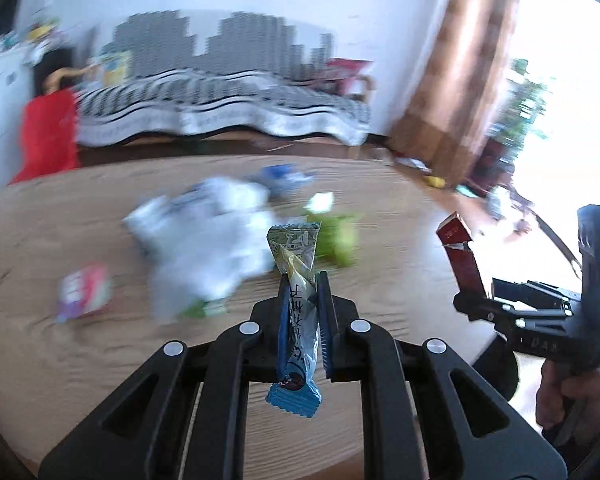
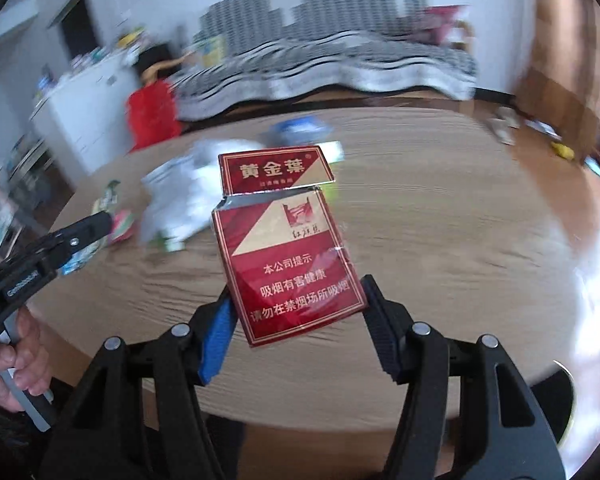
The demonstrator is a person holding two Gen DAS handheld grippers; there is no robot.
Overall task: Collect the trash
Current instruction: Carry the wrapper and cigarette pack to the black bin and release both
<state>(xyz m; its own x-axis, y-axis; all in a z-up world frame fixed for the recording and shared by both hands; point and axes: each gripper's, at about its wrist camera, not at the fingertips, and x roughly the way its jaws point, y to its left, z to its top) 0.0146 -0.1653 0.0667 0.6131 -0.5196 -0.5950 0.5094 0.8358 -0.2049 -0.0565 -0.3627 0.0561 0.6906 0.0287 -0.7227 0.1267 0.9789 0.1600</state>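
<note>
Red-gold cigarette pack [image 2: 288, 248]; blue-yellow wrapper [image 1: 298, 312]; light wood-grain table [image 1: 40, 352]; black-white striped bedspread [image 1: 220, 108].

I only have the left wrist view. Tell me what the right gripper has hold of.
Observer: The right gripper is shut on a red cigarette pack, its printed front facing the camera.
Operator: Describe the lid.
Observer: The flip lid is open, tilted back from the body along a torn edge.
Operator: Look at my gripper from that side.
Observer: The left gripper shows at the left edge, with a hand wrapped around its handle.
</note>
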